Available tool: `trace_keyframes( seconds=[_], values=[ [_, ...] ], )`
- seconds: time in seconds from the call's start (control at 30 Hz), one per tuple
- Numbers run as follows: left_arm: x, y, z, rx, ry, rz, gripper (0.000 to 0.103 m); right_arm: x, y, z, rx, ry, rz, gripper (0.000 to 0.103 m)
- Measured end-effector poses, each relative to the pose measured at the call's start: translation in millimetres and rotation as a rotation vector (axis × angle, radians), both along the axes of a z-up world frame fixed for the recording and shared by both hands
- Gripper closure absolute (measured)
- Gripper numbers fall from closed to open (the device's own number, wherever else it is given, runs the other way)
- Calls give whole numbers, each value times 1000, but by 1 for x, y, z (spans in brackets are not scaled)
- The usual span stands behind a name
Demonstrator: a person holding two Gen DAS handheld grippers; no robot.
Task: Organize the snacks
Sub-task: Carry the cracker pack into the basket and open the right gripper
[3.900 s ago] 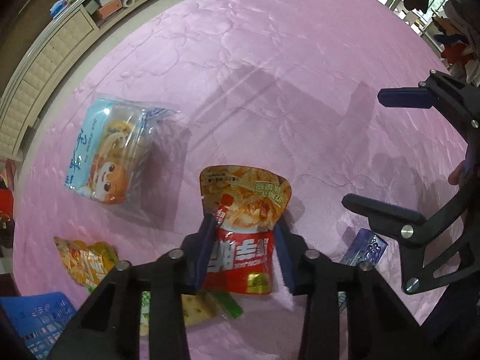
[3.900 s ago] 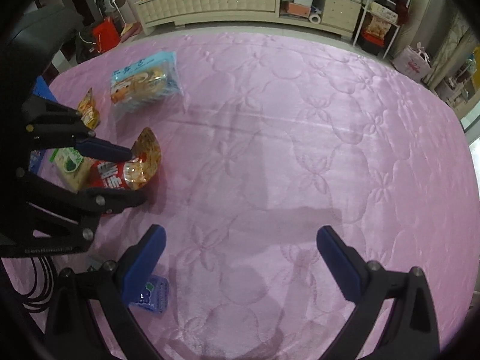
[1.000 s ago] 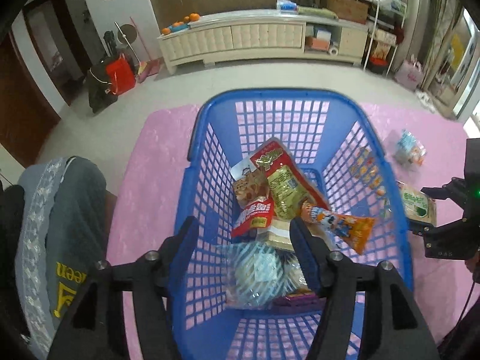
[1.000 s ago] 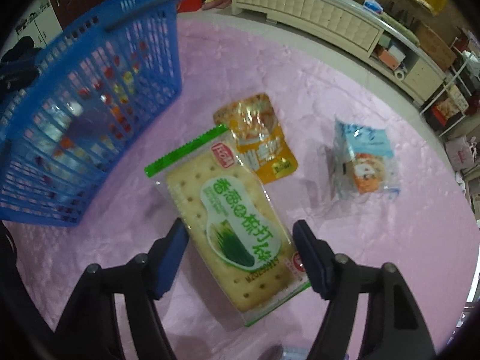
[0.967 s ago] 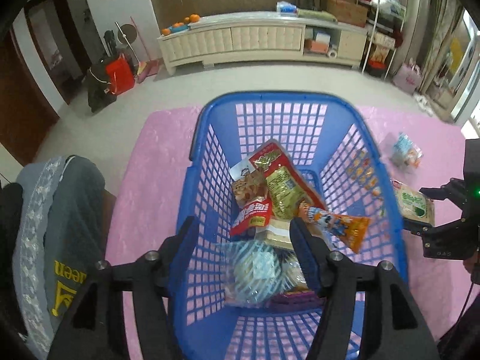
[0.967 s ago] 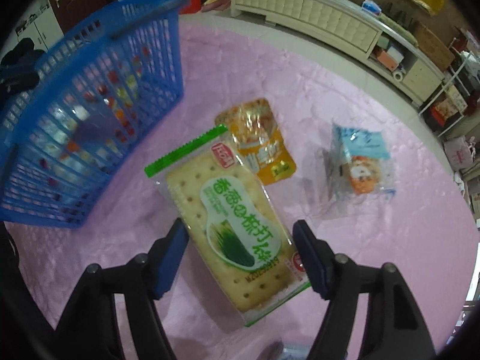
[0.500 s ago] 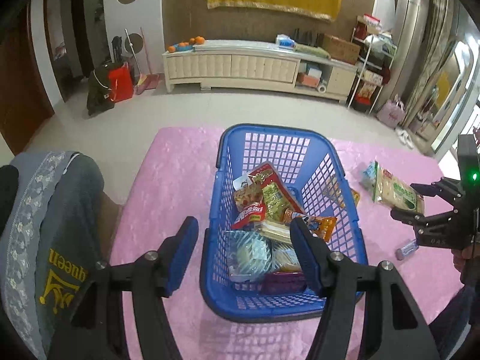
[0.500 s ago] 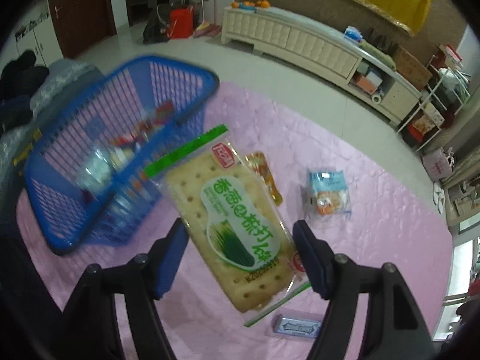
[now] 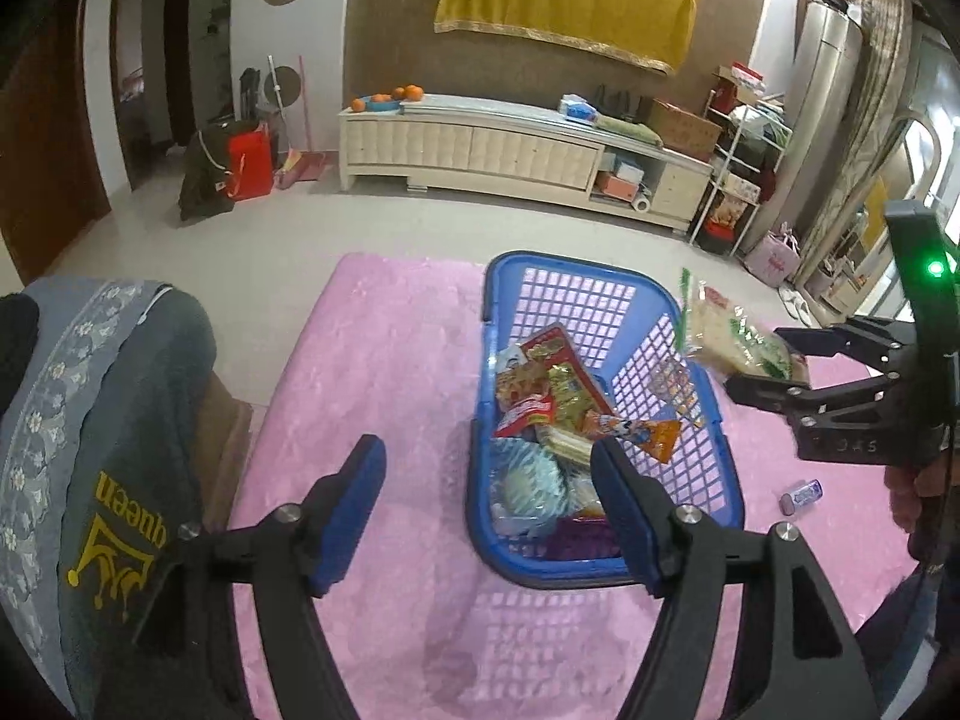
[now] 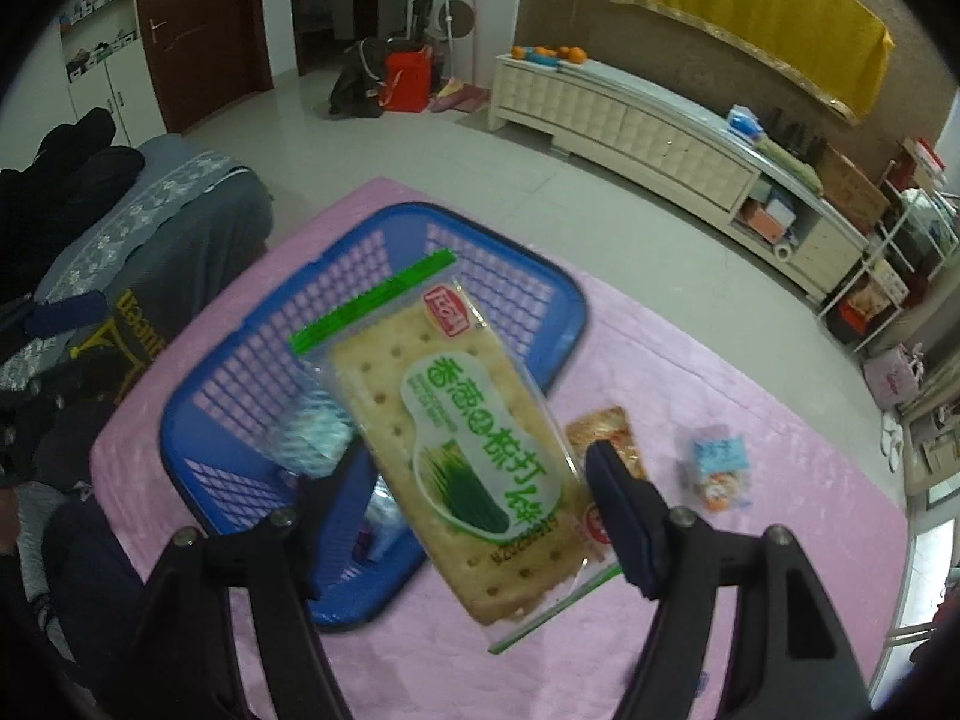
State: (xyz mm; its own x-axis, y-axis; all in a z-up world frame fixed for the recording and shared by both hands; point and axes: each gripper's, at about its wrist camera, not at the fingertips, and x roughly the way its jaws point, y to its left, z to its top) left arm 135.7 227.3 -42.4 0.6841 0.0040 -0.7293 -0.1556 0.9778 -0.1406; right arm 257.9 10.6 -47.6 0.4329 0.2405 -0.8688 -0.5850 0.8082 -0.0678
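R gripper (image 10: 474, 498) grips cracker pack (image 10: 462, 456) at frame center, above blue basket (image 10: 198, 420). L gripper (image 9: 489, 489) fingers open, empty, lower center.

Glossy plastic cracker packet (image 10: 468, 450), blue plastic lattice basket (image 9: 726, 492), soft pink cloth (image 9: 372, 372)

We hold our left claw (image 9: 486, 501) raised above the near end of the blue basket (image 9: 729, 483), its two blue-padded fingers (image 9: 351, 495) spread wide with nothing between them. Our right claw (image 10: 465, 501) hangs over the basket's right rim, fingers pressed against the sides of a cracker packet (image 10: 465, 444), which it carries tilted in the air. Our right hand (image 9: 918, 495) grips that claw's handle, to the right of the basket.
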Motion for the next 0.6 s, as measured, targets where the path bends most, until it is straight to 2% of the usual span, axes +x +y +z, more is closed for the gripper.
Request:
trace_keyframes(
  seconds=[0.13, 0.4, 0.5, 0.6],
  values=[
    [-3, 12, -7, -20, 5, 5, 34, 7, 27, -16, -55, 23, -22, 28],
    [5, 19, -30, -24, 35, 10, 34, 27, 60, -57, -69, 164, -159, 28],
    [5, 25, -39, -45, 49, 14, 34, 30, 71, -61, -100, 149, -183, 28],
    [7, 32, -47, -81, 61, 29, 34, 32, 79, -67, -62, 194, -195, 29]
  ],
)
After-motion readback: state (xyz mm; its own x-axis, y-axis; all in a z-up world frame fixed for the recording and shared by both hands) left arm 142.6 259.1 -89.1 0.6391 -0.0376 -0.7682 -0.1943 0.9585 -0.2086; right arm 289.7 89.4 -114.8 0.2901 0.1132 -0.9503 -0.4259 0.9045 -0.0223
